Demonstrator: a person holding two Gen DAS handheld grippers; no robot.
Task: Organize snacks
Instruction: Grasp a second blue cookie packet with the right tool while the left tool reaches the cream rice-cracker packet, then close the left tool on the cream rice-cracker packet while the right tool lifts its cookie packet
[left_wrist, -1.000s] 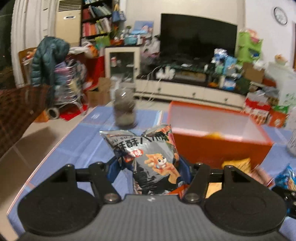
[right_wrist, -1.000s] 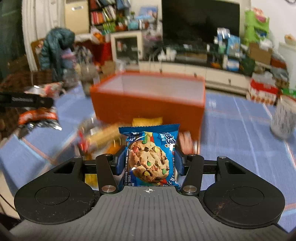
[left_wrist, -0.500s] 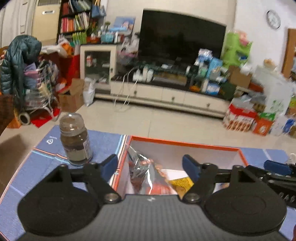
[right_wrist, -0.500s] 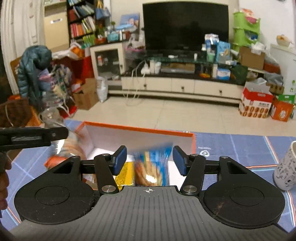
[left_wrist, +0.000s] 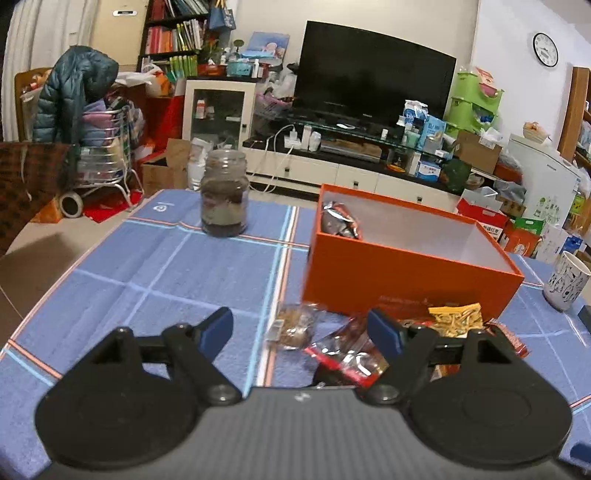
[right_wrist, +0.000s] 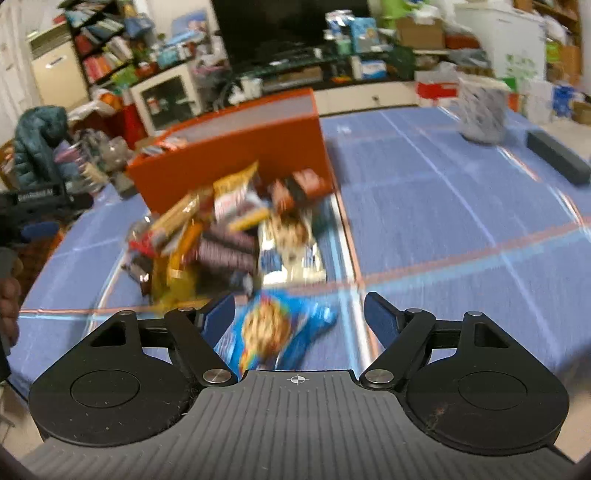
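Right wrist view motion-blurred: heap of mixed snack packets (right_wrist: 229, 229) at 11 o'clock, labels unreadable. Blue cookie packet (right_wrist: 269, 328) partly behind gripper body. Left view: red foil packet (left_wrist: 343, 358) half hidden by gripper; orange cardboard box (left_wrist: 402, 273) contents mostly hidden by walls.

Bright room light, right-view motion blur

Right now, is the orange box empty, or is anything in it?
Not empty. The orange box holds a silver-and-red snack packet at its far left corner; the rest of its floor is hidden by the near wall.
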